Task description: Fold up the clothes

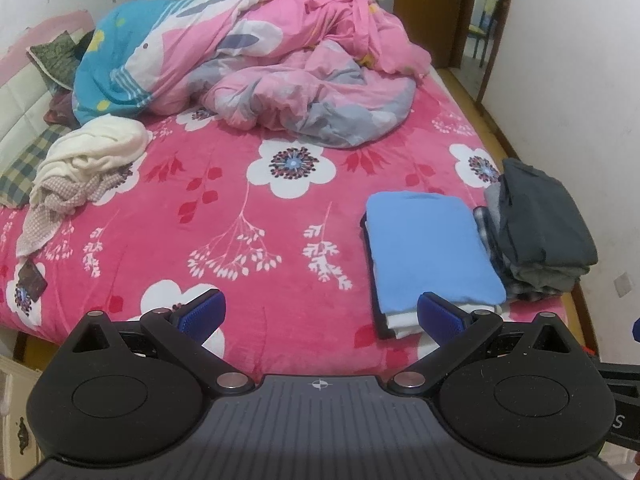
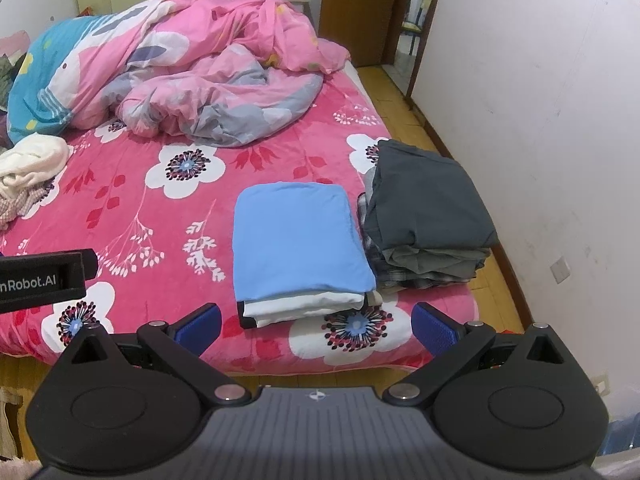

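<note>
A folded blue garment (image 1: 432,244) (image 2: 298,240) tops a small stack with white layers under it, on the bed's near right part. Beside it, at the right edge, sits a stack of folded dark grey clothes (image 1: 540,224) (image 2: 424,204) over plaid pieces. An unfolded heap of cream and checked clothes (image 1: 88,160) (image 2: 28,164) lies at the bed's left. My left gripper (image 1: 320,314) hangs open above the bed's front edge, holding nothing. My right gripper (image 2: 316,326) is open too, just short of the blue stack, with nothing between its blue pads (image 2: 434,330).
A crumpled pink and blue duvet (image 1: 256,64) (image 2: 192,68) fills the far half of the pink floral bed (image 1: 248,216) (image 2: 132,208). Pillows (image 1: 24,168) lie at the left. A white wall (image 2: 540,120) runs close along the right, with a doorway (image 2: 416,12) beyond. The left gripper's body (image 2: 44,278) shows at the right view's left edge.
</note>
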Tool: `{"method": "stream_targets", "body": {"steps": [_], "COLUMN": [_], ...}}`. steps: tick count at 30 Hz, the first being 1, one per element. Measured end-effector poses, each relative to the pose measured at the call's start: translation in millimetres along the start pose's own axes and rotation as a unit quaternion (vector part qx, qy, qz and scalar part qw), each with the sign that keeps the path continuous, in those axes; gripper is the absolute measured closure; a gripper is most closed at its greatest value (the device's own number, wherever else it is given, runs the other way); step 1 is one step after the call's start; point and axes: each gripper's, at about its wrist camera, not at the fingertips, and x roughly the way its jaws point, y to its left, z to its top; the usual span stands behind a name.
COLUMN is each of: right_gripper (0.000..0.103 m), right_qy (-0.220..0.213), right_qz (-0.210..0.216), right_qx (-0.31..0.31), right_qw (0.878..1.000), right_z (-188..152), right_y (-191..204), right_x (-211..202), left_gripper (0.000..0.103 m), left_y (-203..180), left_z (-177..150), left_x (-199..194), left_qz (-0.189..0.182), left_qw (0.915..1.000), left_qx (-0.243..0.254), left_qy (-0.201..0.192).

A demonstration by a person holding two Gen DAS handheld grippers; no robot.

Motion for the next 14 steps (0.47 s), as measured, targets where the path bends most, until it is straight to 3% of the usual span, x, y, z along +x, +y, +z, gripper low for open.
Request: {"method": "stream_targets", "body": {"steps": [14], "right_gripper": [0.0], "right_qy": [0.0], "right_qz": [-0.012], "right_qx": [-0.008], "right_qw": [1.0], "right_z": [2.0], "right_y": [7.0], "right_x": [2.2], "left_gripper": [0.0], "left_y": [6.9], "left_z": [3.6], "left_x": [3.8], "left_qz": [-0.007], "left_qw": [1.0], "left_qx": [-0.007], "left_qy": [-0.003]}}
